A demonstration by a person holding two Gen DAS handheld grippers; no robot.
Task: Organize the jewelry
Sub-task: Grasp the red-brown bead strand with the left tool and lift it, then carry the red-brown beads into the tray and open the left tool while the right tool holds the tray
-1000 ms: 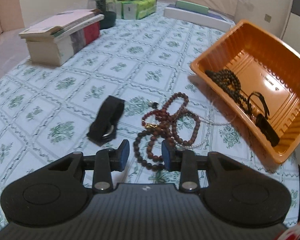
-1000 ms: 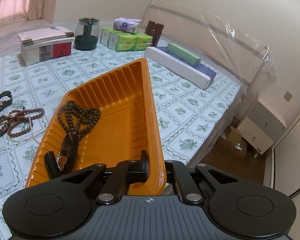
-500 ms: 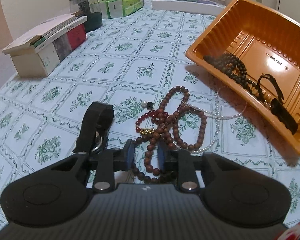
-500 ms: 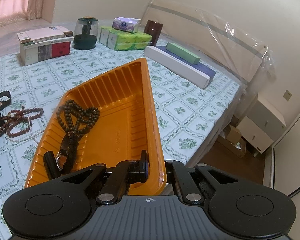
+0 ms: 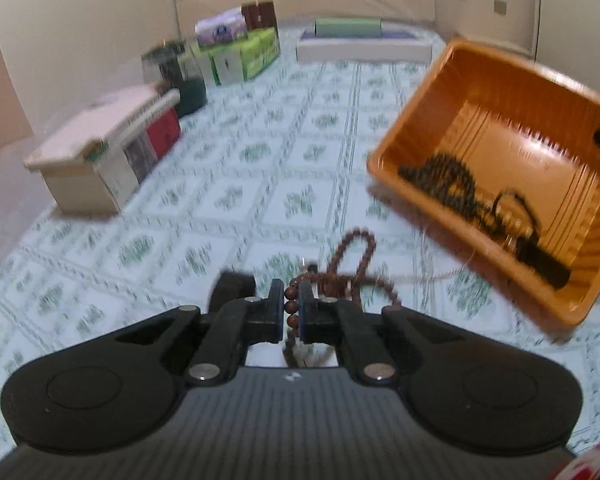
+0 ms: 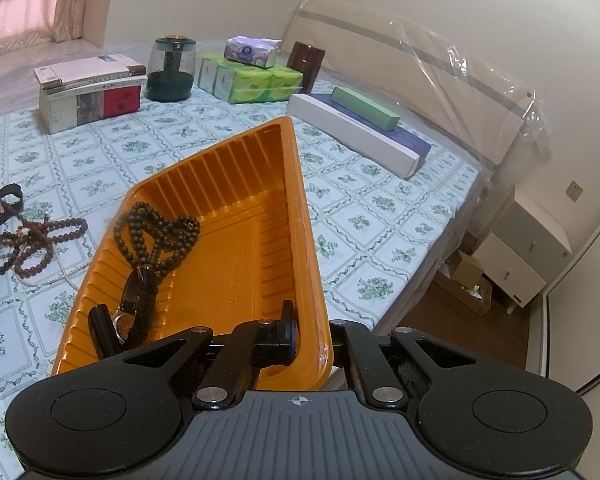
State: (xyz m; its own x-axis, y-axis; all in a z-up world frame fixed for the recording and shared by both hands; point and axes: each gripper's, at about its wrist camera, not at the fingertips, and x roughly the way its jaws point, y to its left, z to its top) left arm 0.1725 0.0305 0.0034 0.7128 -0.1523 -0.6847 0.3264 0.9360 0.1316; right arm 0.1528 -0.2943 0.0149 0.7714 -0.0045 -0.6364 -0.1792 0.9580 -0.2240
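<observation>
A strand of reddish-brown wooden beads (image 5: 293,307) sits pinched between the pads of the left gripper (image 5: 291,312), whose jaws have closed down to a bead's width on it. The strand runs out ahead of the fingertips in a loop, toward the orange tray (image 5: 416,120), and its far end stays tangled with other brown bead strings (image 6: 28,244) and a thin string of small white pearls (image 6: 66,276) on the green-and-white patterned bedsheet (image 5: 228,184), just beside the tray's left wall. A black strap (image 6: 2,204) lies a little farther from the tray than the tangle.

The right gripper (image 6: 312,340) is clamped shut on the tray's near right rim, one finger inside the wall and one outside, and the tray sits tilted. Inside it, against the left wall, lies a darker bead necklace (image 6: 156,232) folded in loops, with a black-strapped watch (image 6: 134,312) just below it toward the near corner.

The left wrist view is smeared by motion: individual beads beyond the jaws blur into a streak, the pearl string shows only as a faint line, and the black strap is mostly hidden behind the gripper's left finger. Where the held strand ends below the pads cannot be made out. The watch's face is too small to read.
</observation>
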